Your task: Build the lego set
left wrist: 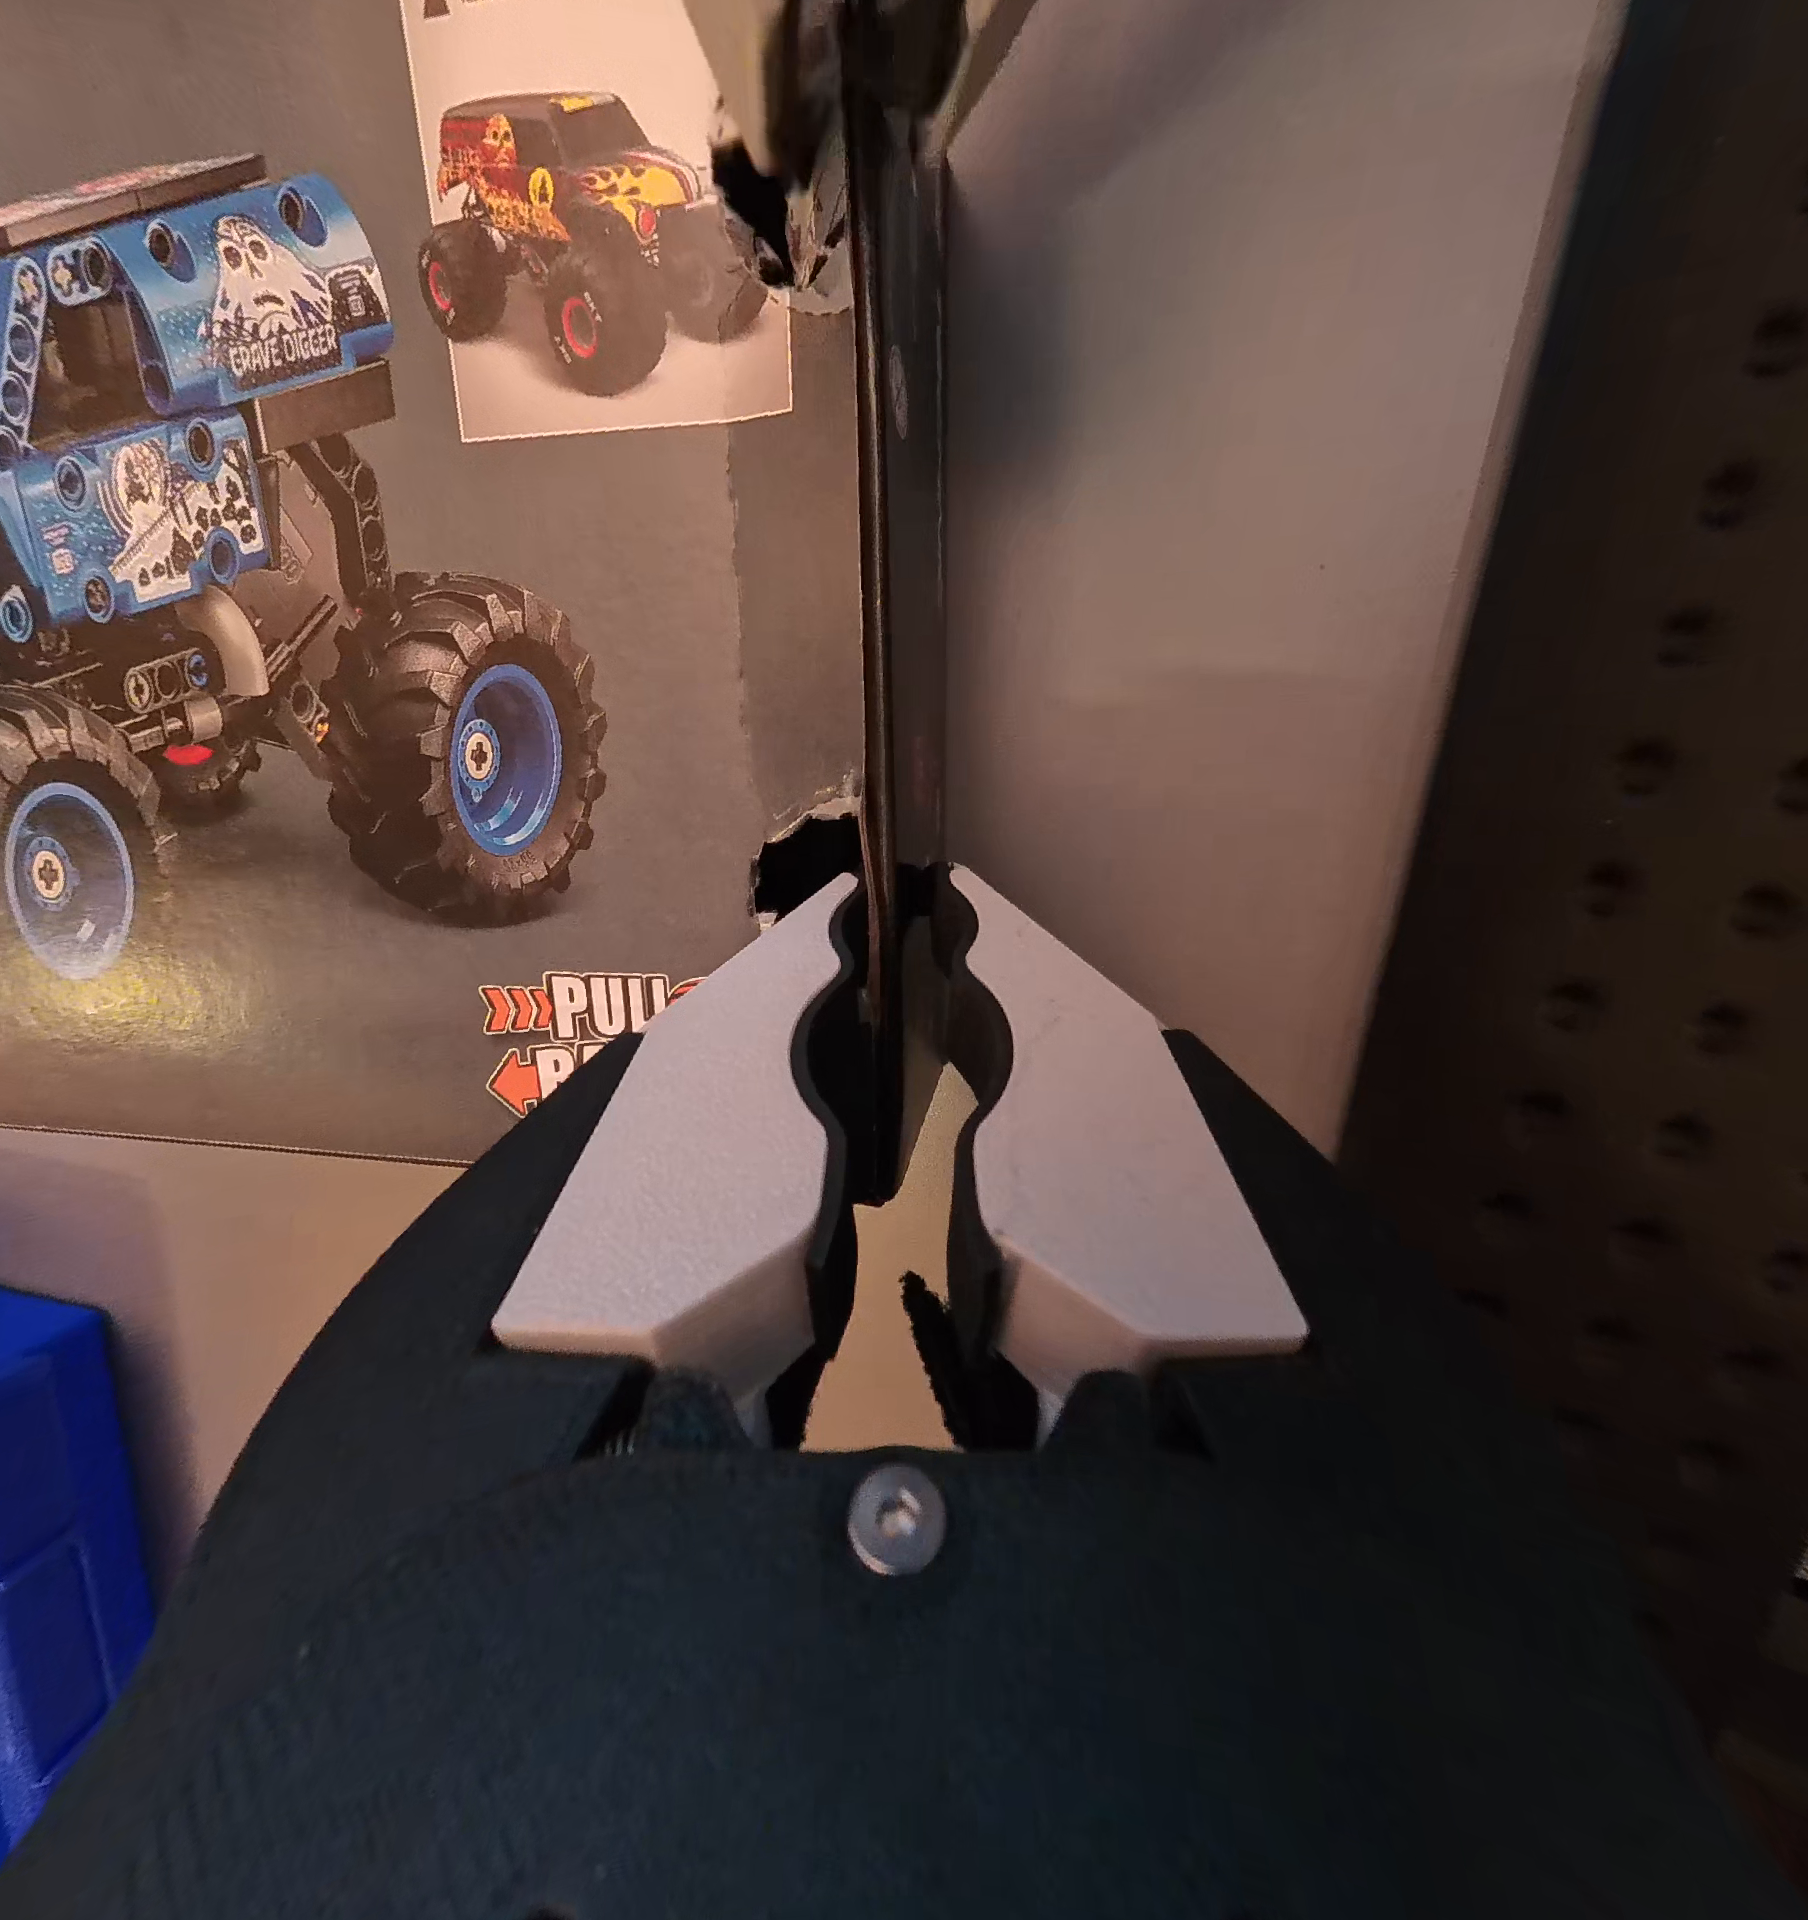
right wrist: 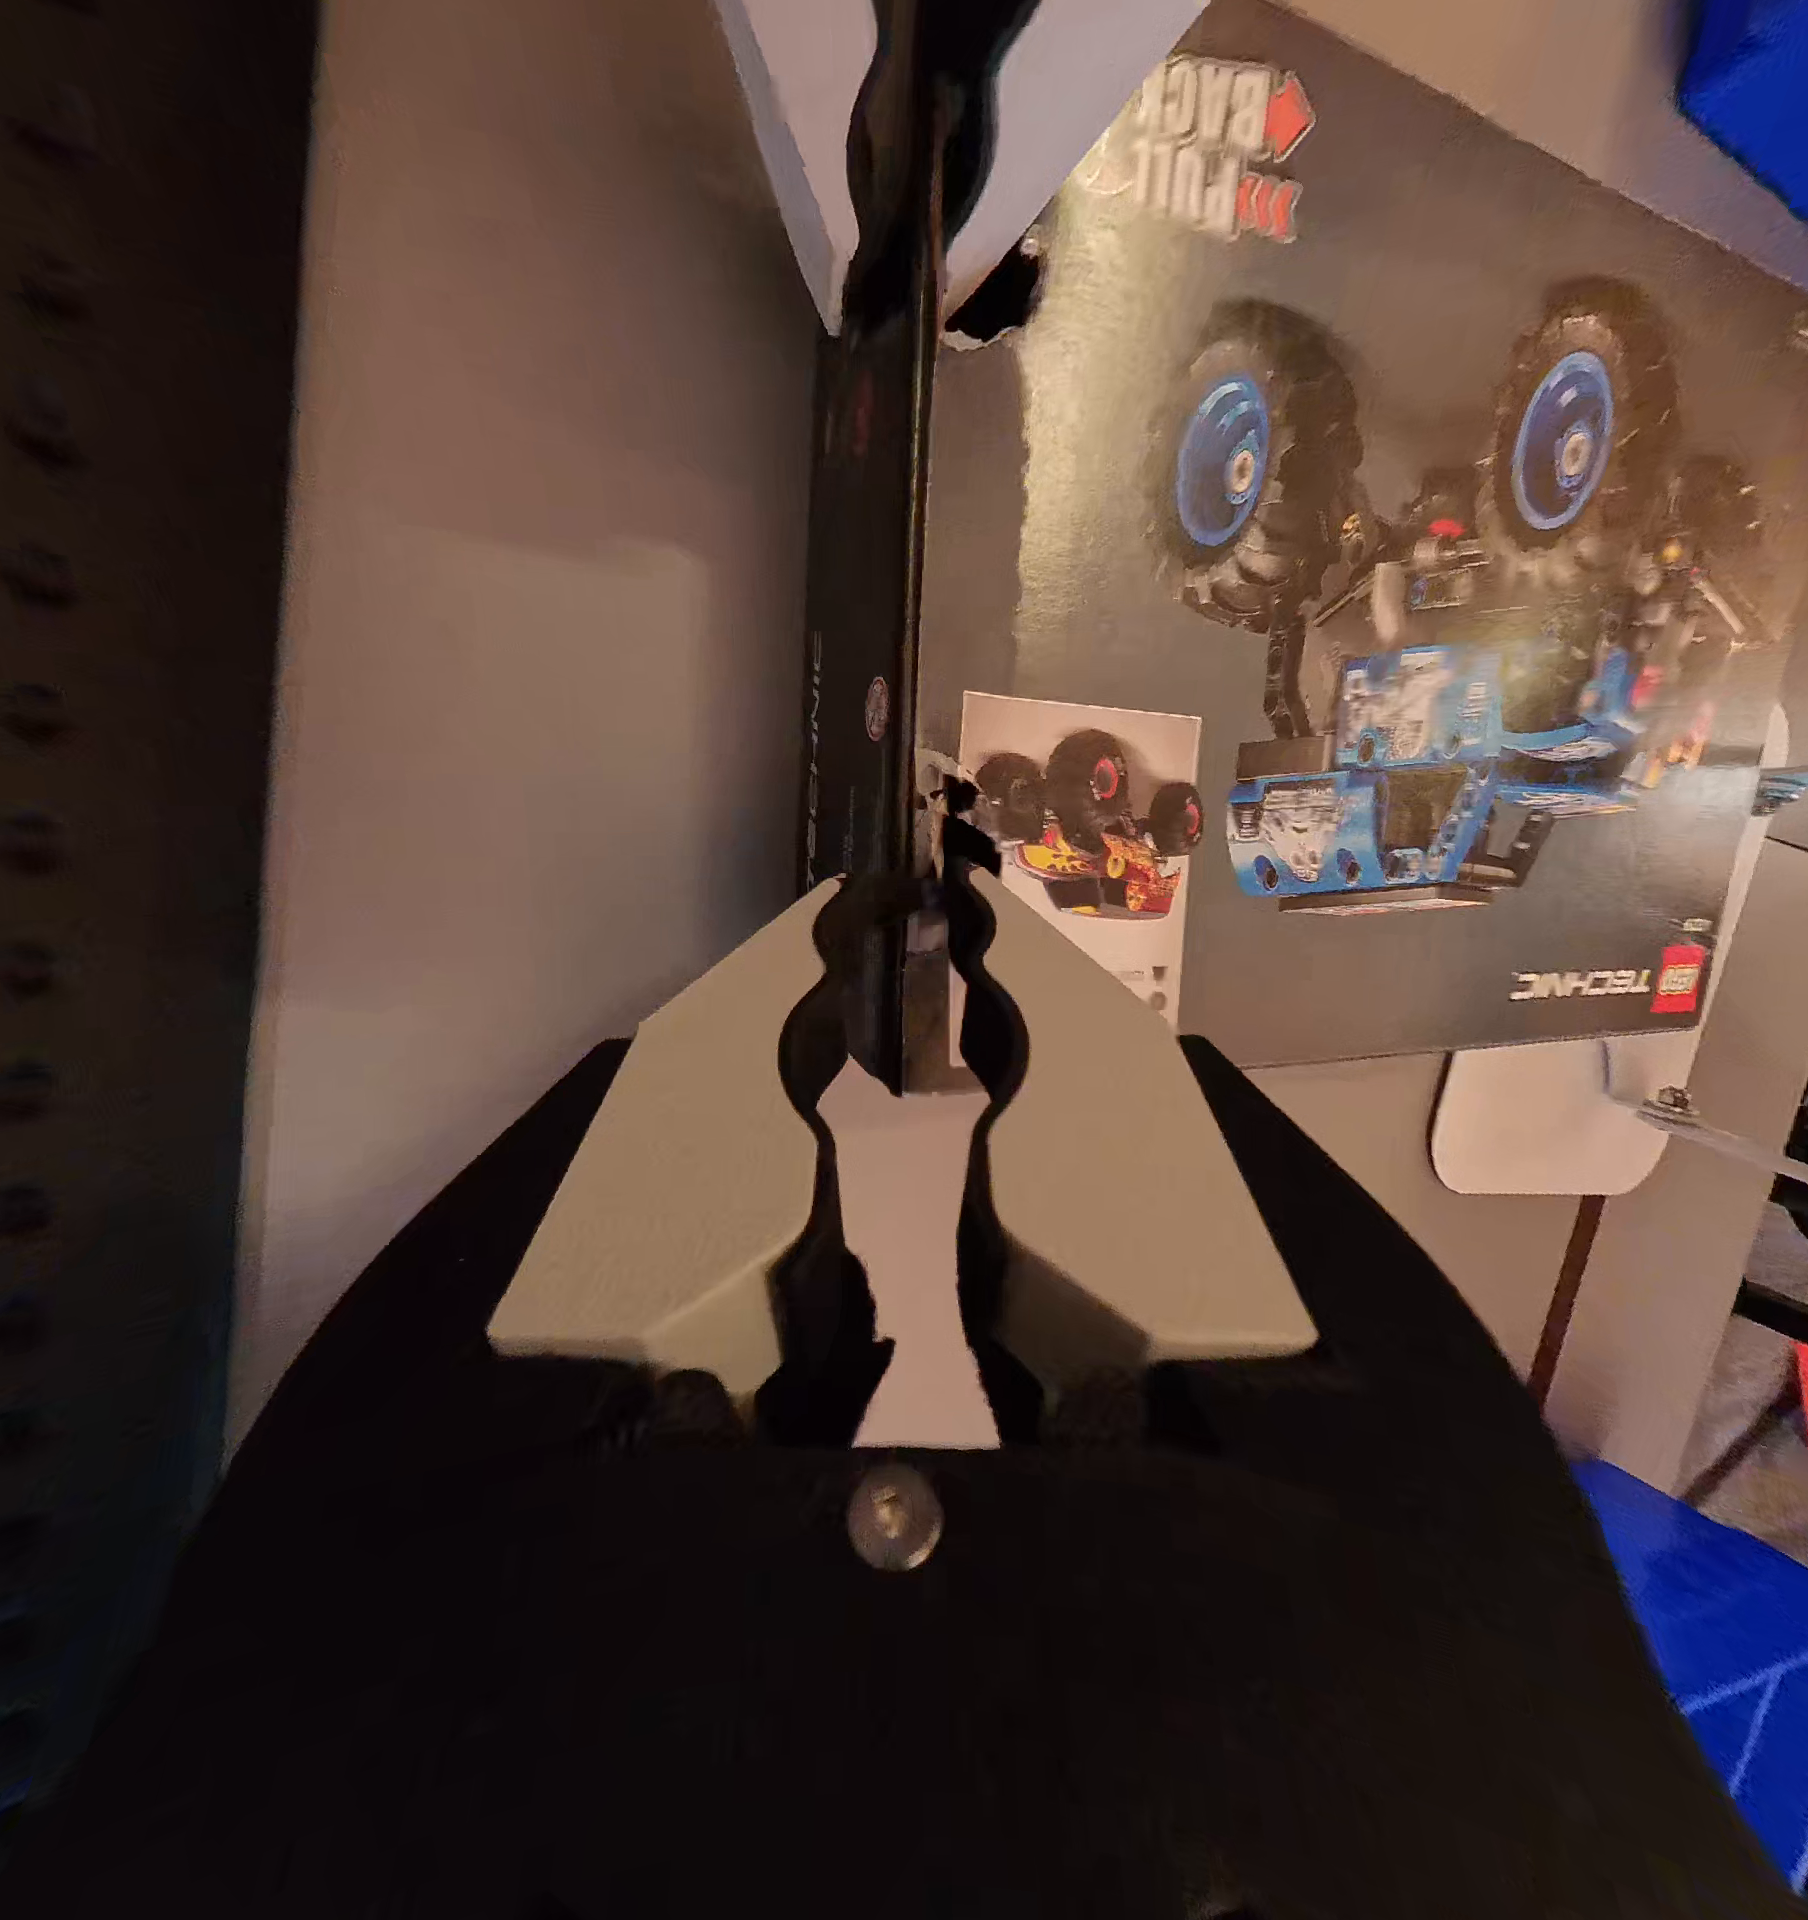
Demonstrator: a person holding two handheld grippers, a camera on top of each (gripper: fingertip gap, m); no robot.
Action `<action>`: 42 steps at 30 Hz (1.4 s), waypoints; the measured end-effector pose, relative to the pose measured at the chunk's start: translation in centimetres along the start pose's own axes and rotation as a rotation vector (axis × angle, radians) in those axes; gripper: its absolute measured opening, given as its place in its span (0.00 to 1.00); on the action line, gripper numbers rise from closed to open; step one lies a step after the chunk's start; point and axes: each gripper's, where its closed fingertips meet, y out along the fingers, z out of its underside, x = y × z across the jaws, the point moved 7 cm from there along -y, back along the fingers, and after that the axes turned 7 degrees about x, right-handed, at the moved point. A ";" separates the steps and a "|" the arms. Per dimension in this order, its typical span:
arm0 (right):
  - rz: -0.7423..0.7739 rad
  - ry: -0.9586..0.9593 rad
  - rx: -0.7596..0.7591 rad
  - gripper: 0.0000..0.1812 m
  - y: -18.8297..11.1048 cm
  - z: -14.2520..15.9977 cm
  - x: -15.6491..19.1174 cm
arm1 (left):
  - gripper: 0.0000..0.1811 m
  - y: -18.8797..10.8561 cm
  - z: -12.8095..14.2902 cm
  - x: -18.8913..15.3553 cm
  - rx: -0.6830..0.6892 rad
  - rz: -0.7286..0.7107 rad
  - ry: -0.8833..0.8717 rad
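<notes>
Left wrist view: both grippers, left [left wrist: 905, 883] and right [right wrist: 895, 894], pinch opposite ends of the box flap [left wrist: 905, 520]

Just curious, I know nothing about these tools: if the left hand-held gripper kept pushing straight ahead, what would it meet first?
Probably the other hand-held gripper, clamped on the far end of the same box flap; depth is unclear.
</notes>
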 end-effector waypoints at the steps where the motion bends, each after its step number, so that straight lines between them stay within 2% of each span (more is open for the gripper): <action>1: 0.002 -0.009 0.013 0.07 0.4 -0.1 0.2 | 0.04 0.0 0.0 0.0 0.001 -0.001 0.002; 4: -0.027 -0.003 0.039 0.06 1.4 -0.1 0.5 | 0.04 0.0 0.0 0.0 0.005 0.003 0.000; 9: -0.131 0.064 -0.024 0.04 1.6 0.3 0.1 | 0.04 0.0 0.0 0.0 0.000 0.002 0.000; 12: -0.072 0.067 0.019 0.09 0.7 0.0 0.1 | 0.04 0.0 0.0 0.0 0.000 -0.004 -0.002; 15: -0.035 0.076 0.014 0.10 -0.4 0.2 -0.1 | 0.04 0.0 0.0 0.0 0.001 -0.001 -0.002; 20: 0.010 0.001 0.109 0.07 1.2 0.0 0.6 | 0.04 0.0 -0.1 0.0 0.003 -0.004 -0.002; 26: -0.158 0.106 0.043 0.05 1.3 0.2 0.2 | 0.04 0.0 -0.1 0.0 -0.003 0.004 0.002; 29: -0.270 0.181 -0.048 0.04 1.4 0.6 0.0 | 0.04 0.0 -0.1 0.1 -0.003 0.019 0.000; 33: -0.361 0.200 -0.042 0.05 1.3 0.5 -0.2 | 0.05 -0.1 -0.1 0.0 -0.009 0.044 -0.002; 37: -0.300 0.179 -0.055 0.12 0.7 0.5 -0.1 | 0.06 -0.7 -0.3 0.2 -0.081 0.009 -0.036; 40: -0.300 0.205 -0.095 0.13 0.6 0.7 -0.1 | 0.09 -0.8 -0.3 0.0 -0.132 0.034 -0.065; 42: -0.249 0.190 -0.088 0.12 0.6 0.9 0.0 | 0.08 -0.7 -0.4 0.0 -0.138 0.013 -0.065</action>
